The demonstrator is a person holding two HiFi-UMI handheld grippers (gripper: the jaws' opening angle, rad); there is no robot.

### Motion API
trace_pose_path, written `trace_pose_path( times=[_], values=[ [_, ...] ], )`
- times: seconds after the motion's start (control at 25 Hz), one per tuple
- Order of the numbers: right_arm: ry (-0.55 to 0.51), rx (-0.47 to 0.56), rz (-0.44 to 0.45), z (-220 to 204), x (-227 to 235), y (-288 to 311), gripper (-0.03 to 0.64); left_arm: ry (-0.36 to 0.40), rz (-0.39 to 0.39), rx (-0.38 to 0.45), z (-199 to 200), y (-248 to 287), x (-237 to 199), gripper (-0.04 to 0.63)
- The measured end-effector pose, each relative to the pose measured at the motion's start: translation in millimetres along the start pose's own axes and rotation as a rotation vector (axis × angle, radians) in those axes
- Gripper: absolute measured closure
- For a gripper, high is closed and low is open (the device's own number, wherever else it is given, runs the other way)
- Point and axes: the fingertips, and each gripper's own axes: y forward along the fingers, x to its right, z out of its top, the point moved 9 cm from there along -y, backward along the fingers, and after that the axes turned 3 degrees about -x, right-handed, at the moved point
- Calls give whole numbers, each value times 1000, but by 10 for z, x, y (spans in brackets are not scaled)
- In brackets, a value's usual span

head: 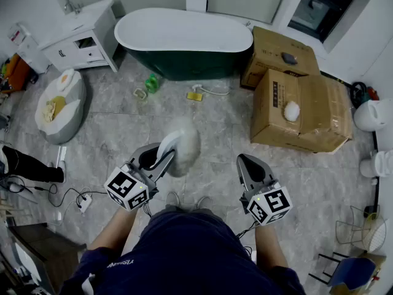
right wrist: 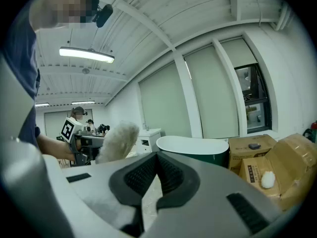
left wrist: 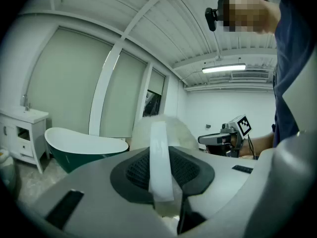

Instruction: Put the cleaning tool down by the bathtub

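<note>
While the left tool [head: 158,157] clamps the white handle of the fluffy duster [head: 184,147], that handle's near end is hidden between its pads, and the blurred head hangs above the floor [head: 123,134], well short of the far bathtub [head: 184,32]. Right of it, the right tool [head: 247,163] is clenched, empty.

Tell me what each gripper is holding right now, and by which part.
The left gripper grips the duster by its white handle, fluffy head pointing forward. The right gripper holds nothing, jaws together.
</note>
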Motion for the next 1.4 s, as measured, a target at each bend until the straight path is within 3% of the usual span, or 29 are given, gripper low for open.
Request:
trace_pose_path(
  times=[0.72, 1.4],
  values=[
    [9, 12, -34, -4, 58, -69, 612, 8, -21, 6, 49, 125, 114, 486],
    [15, 30, -31, -144, 387, -549, 612, 25, -10, 13, 12, 383, 645, 486]
  ],
)
